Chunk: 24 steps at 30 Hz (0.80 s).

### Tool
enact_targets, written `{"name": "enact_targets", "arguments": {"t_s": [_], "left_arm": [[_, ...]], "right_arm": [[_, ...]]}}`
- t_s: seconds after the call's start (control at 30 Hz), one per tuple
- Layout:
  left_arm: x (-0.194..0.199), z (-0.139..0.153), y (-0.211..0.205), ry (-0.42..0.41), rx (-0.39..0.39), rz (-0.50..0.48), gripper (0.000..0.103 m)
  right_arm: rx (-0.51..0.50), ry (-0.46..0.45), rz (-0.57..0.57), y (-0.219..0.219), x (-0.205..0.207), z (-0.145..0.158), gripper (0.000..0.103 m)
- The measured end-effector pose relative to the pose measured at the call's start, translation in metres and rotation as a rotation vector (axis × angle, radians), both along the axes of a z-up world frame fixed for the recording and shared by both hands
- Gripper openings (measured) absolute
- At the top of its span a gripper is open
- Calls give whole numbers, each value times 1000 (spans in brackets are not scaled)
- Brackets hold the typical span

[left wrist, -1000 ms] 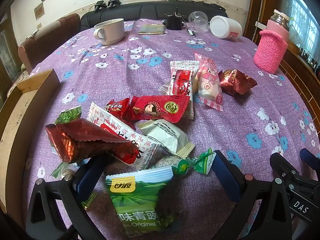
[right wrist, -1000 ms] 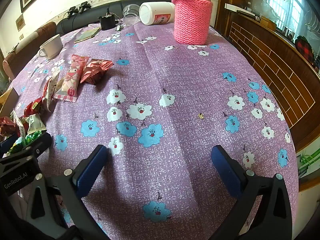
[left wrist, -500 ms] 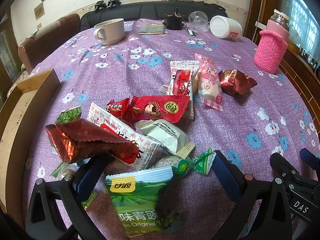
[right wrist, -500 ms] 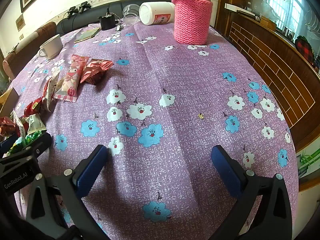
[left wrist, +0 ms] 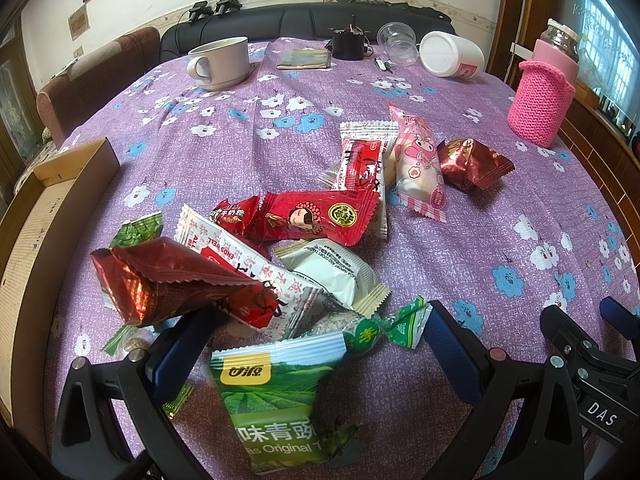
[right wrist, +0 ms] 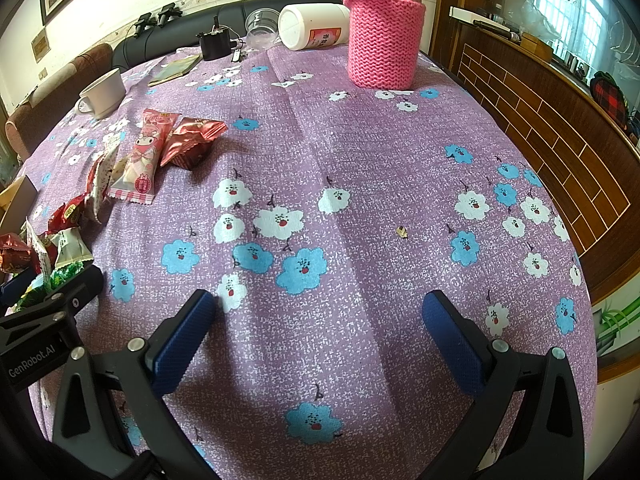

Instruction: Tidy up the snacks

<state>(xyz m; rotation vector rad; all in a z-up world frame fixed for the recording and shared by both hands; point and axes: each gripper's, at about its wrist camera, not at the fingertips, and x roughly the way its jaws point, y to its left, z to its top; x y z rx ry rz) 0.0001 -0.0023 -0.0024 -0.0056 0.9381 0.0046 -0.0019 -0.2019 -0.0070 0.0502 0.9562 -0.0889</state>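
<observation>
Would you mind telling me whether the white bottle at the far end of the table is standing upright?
No, the white bottle lies on its side on the purple tablecloth, beside the clear plastic cup.

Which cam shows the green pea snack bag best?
Left wrist: the green bag lies between the open left gripper's fingers, label readable. The right wrist view does not show it; only small green wrappers at its left edge.
</observation>
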Motion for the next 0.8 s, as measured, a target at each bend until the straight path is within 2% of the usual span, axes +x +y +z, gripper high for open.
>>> {"name": "enact_targets", "arguments": {"t_s": [0.47, 0.6, 0.73, 0.8], "left_arm": [[-2, 2, 1, 7, 1, 1, 103], [-8, 3, 0, 74, -1, -80, 103], [-25, 3, -6, 86, 6, -150, 103], [-32, 4, -7, 99, 7, -196, 102]], "right_arm": [[1, -1, 0, -1, 0, -1, 103], [11, 15, -7, 0, -1, 0, 103], [13, 77, -10, 2, 1, -2, 103], [11, 80, 0, 2, -8, 0, 103]]}}
